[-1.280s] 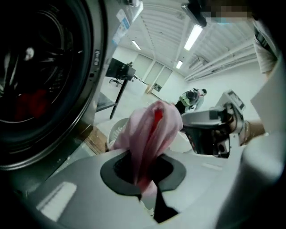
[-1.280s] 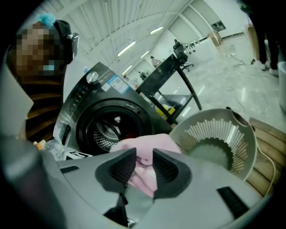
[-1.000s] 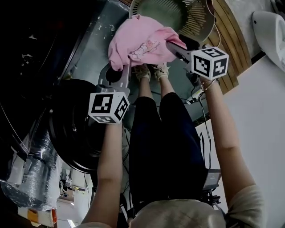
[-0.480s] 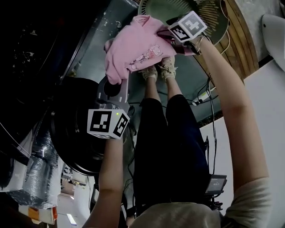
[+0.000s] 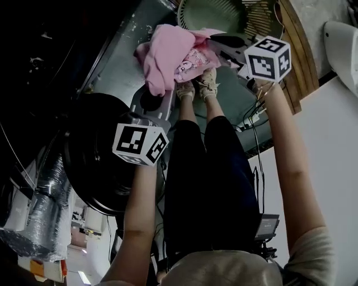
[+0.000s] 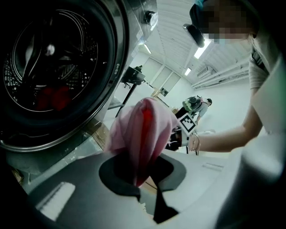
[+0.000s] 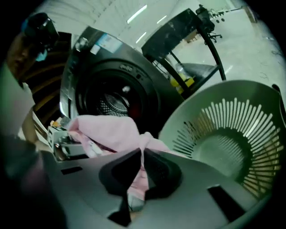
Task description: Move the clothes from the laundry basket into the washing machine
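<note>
A pink garment (image 5: 170, 53) hangs between both grippers, in front of the green laundry basket (image 5: 224, 17). My left gripper (image 5: 160, 89) is shut on the garment's left fold (image 6: 140, 129), which bunches up out of its jaws. My right gripper (image 5: 211, 40) has just been closing, and its jaws now pinch a thin fold of the same garment (image 7: 142, 154). The washing machine's open drum (image 6: 49, 67) lies to the upper left in the left gripper view, with something red inside. In the right gripper view the drum (image 7: 116, 100) is behind the garment and the basket (image 7: 232, 134) looks bare inside.
The washer's round dark door (image 5: 92, 162) stands open at the left. The person's legs and shoes (image 5: 197, 86) are below the garment. A cable (image 5: 254, 120) runs along the floor at the right. A black stand (image 7: 178, 40) rises behind the basket.
The right gripper has drawn back from the basket toward the lower right and shut on the garment. The garment is now gathered narrower. The left gripper has barely shifted.
</note>
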Action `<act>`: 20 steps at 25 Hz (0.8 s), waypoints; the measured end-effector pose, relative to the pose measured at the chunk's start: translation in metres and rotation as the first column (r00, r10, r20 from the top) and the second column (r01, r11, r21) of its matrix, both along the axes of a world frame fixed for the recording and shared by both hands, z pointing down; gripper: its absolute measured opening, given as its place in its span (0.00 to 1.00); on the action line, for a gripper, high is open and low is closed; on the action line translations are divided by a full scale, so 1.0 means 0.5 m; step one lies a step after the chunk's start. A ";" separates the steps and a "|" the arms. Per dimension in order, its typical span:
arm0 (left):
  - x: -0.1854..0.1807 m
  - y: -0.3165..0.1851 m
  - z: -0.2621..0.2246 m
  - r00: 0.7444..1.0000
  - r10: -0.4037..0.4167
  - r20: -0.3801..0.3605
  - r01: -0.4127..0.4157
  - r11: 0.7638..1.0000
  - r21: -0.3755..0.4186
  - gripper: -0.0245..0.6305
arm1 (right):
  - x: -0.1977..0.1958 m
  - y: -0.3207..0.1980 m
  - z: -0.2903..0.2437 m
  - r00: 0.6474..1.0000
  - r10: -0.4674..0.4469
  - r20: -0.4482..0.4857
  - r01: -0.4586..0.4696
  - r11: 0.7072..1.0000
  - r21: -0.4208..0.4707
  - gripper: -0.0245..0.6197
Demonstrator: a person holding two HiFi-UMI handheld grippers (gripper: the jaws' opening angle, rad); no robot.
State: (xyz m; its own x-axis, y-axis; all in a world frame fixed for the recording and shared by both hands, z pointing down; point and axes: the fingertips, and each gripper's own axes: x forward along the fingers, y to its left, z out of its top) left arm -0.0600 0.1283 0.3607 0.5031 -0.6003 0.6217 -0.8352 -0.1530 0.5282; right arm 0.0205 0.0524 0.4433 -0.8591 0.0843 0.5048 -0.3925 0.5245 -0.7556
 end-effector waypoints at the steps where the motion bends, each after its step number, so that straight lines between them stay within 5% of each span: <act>1: 0.011 -0.006 -0.005 1.000 0.010 -0.004 -0.010 1.000 0.009 0.10 | -0.007 0.004 -0.051 0.999 0.011 0.047 -0.011 1.000 0.008 0.08; 6: 0.050 -0.055 -0.034 0.998 0.056 -0.011 -0.055 0.996 0.063 0.11 | -0.060 0.012 -0.265 0.978 -0.007 0.210 -0.010 0.997 0.081 0.08; 9: 0.064 -0.083 -0.068 0.996 0.087 -0.014 -0.084 0.986 0.143 0.27 | -0.087 0.018 -0.352 0.964 -0.033 0.265 0.001 0.993 0.120 0.08; 13: 0.058 -0.108 -0.101 0.992 0.108 0.057 -0.118 0.966 0.229 0.40 | -0.116 0.028 -0.411 0.953 -0.082 0.293 0.035 0.986 0.161 0.08; 20: 0.060 -0.120 -0.130 0.978 0.194 0.079 -0.209 0.941 0.267 0.54 | -0.145 0.010 -0.445 0.951 -0.109 0.289 0.057 0.981 0.184 0.08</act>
